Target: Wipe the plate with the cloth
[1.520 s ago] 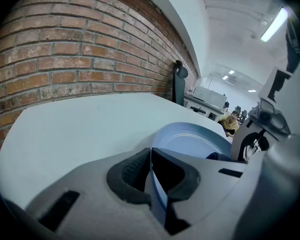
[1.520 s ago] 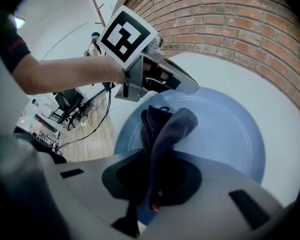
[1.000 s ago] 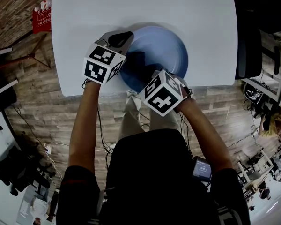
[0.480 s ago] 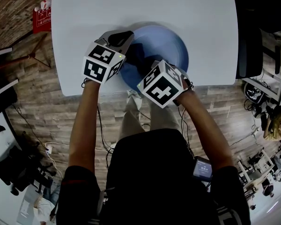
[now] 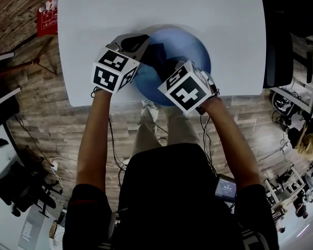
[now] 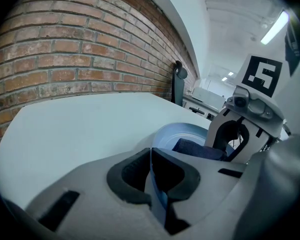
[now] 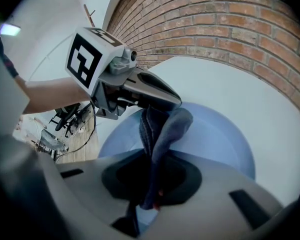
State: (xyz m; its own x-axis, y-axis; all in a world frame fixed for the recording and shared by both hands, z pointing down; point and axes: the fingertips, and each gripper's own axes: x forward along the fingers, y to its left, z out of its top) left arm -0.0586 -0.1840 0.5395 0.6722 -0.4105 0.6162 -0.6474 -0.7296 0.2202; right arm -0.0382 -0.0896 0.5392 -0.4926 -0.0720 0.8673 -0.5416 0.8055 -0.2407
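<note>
Blue plate (image 5: 197, 48) on worktop (image 5: 161, 7). My left gripper (image 6: 151, 173): fingers clenched on plate rim. My right gripper (image 7: 150, 184): fingers grasping cloth (image 7: 162, 129) over plate.

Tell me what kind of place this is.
Likely an office or lab workspace: a white table by a brick wall, cables trailing on the wood floor, strip lights overhead.

There's the white desk (image 5: 161, 4), rounded at its corners, standing over the wood-plank floor (image 5: 41, 113), and on it sits a round blue plate (image 5: 197, 50), about mid-width and right up at the desk's near edge.
</note>
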